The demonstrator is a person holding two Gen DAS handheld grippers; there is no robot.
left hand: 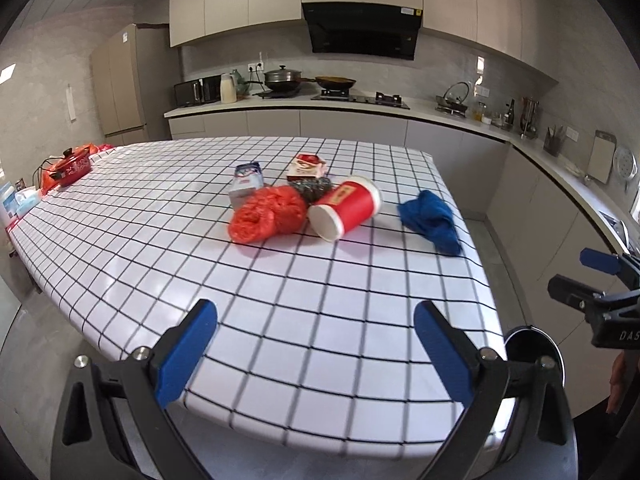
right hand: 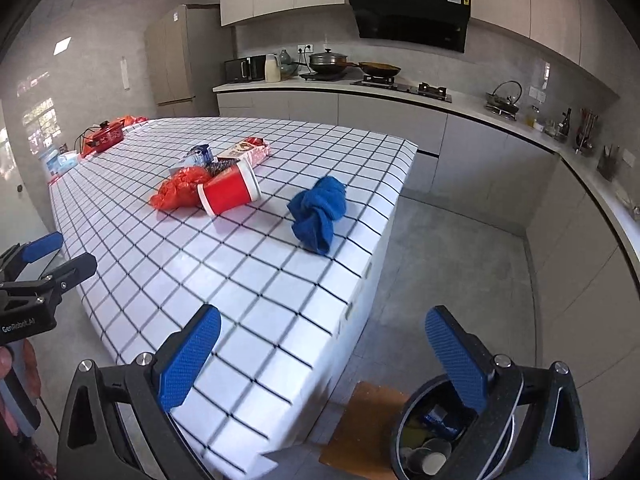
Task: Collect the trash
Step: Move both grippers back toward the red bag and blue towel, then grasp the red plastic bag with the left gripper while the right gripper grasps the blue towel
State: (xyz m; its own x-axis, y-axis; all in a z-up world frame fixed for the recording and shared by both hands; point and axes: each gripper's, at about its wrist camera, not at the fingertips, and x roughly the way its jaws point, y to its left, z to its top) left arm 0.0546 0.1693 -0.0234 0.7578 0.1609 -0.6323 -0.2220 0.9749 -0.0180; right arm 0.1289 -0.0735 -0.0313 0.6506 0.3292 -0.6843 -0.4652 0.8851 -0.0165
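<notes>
On the checked table (left hand: 280, 320) lies a heap of trash: a crumpled red plastic bag (left hand: 266, 214), a red paper cup (left hand: 346, 206) on its side, a dark steel scourer (left hand: 310, 188), a small blue-white carton (left hand: 246, 182) and a red-white packet (left hand: 306, 166). In the right wrist view I see the same bag (right hand: 180, 188), cup (right hand: 230, 192) and packet (right hand: 244, 152). My left gripper (left hand: 316, 348) hangs open over the table's near edge, nothing between its fingers. My right gripper (right hand: 324, 356) is open above the table's corner, also empty. A round trash bin (right hand: 436, 436) stands on the floor below it.
A blue cloth (left hand: 432, 220) lies near the table's right edge (right hand: 320, 210). A red pot (left hand: 72, 166) sits at the far left end. Kitchen counters run along the back and right walls. A brown mat (right hand: 360, 428) lies under the bin on the grey floor.
</notes>
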